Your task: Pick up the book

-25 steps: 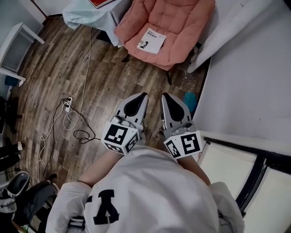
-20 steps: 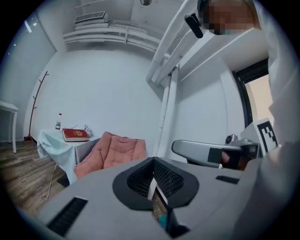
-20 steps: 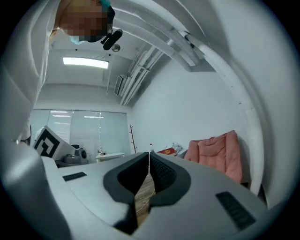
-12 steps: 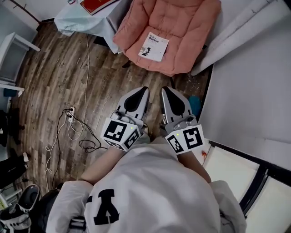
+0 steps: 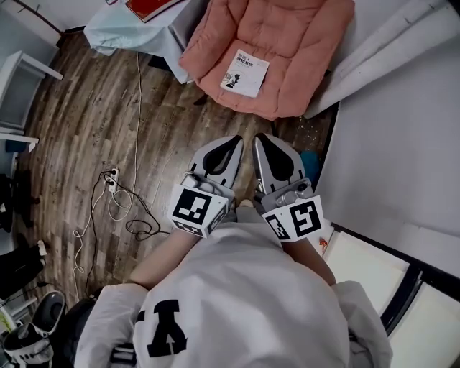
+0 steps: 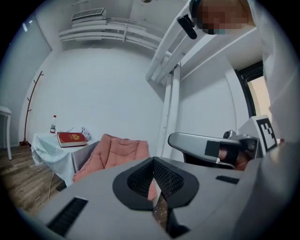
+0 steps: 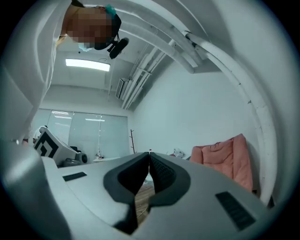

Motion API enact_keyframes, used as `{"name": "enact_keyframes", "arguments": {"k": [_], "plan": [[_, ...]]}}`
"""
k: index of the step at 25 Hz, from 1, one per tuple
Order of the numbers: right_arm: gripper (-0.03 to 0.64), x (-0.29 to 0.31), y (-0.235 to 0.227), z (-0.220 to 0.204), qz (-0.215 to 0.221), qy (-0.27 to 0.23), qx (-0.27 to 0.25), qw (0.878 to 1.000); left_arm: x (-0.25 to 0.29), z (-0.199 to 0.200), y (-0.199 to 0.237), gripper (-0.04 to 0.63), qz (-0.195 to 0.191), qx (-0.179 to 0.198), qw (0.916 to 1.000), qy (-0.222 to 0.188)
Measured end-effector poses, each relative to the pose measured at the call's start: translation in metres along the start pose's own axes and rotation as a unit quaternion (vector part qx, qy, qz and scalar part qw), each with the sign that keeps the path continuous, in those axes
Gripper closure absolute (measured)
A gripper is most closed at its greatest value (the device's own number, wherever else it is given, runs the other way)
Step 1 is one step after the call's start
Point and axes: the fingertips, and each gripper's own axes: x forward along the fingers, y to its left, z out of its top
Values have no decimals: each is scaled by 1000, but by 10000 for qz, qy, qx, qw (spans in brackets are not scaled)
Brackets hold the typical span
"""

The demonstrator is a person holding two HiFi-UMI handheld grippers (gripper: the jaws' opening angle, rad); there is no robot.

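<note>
So the book is lying flat on the seat of the pink armchair, white cover up, and nothing is touching it. Both grippers sit side by side on the near side of the armchair, over the wood floor and just short of the chair's front edge. The left gripper has its fingers squeezed right together with nothing in them, and its own view looks past the tips at the armchair. Same deal for the right gripper: fingers closed up tight and empty, with the armchair off to one side in its view.

Left of the armchair there's a worktop with a pale blue cloth and a red book on top. Further out from the armchair, a tangle of cables sprawls on the floor.
</note>
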Motion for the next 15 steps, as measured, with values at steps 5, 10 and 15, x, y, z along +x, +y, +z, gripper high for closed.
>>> {"name": "enact_keyframes", "arguments": {"k": [5,10,15], "plan": [[591,5,-14,-17,-337,271,-39,9991,6,-7,6,591,-30,-54,9999,80],[591,10,-27,-36,-396,588,-68,9975,17,-14,19,591,-8,-172,9997,170],[589,31,-48,-41,-368,572,-124,9976,45,-15,37,591,32,-127,9997,194]]}}
